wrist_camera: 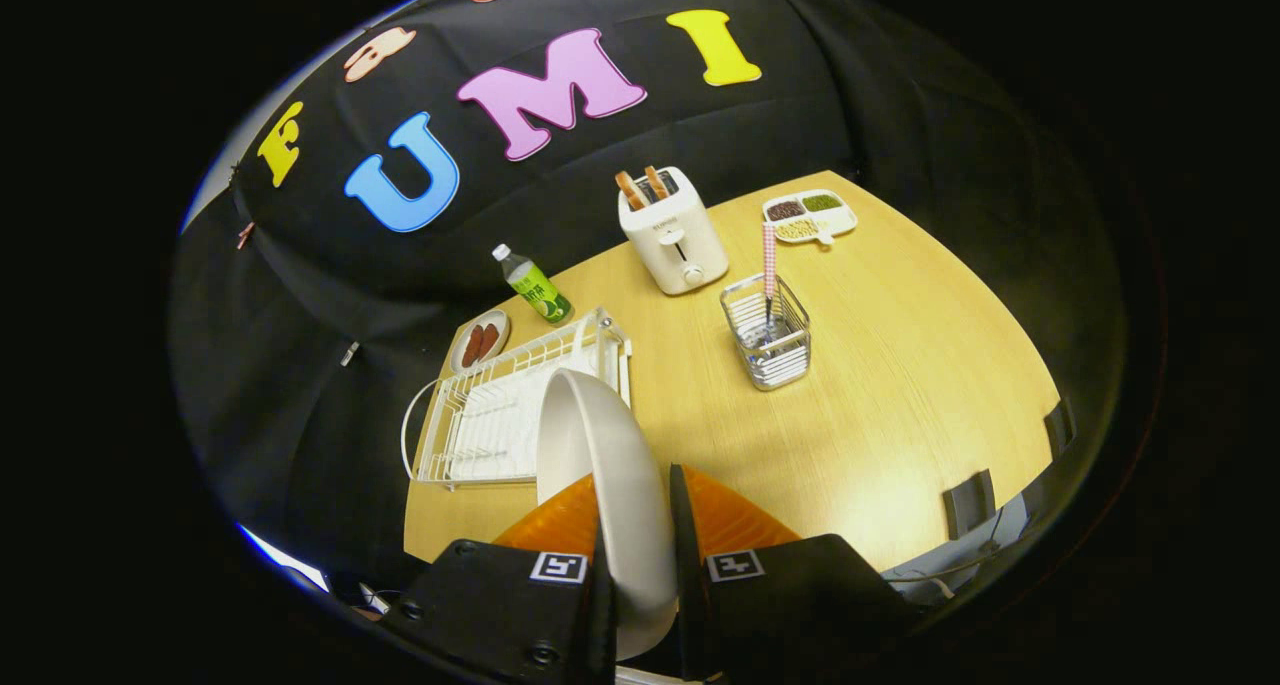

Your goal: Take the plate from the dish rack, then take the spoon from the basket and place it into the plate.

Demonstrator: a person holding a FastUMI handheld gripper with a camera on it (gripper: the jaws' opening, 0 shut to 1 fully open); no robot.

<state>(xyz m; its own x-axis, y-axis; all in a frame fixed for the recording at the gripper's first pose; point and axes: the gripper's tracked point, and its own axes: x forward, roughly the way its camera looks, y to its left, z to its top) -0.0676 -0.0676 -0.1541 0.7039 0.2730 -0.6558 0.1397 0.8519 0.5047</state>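
A white plate (600, 465) stands on edge between my fingers, lifted above the wooden table (900, 385). My gripper (640, 555) is shut on the plate's rim. Behind the plate sits the white wire dish rack (480, 425), with no dishes visible in it. Beyond the fingers, to the right, a clear basket (768, 335) holds a spoon with a pink checked handle (769, 260) standing upright.
A white toaster (672, 230) with two slices of bread stands at the back. A green-labelled bottle (532, 283) and a small dish of sausages (480, 341) lie behind the rack. A divided tray of food (810, 215) sits far right. Bare tabletop lies right of the fingers.
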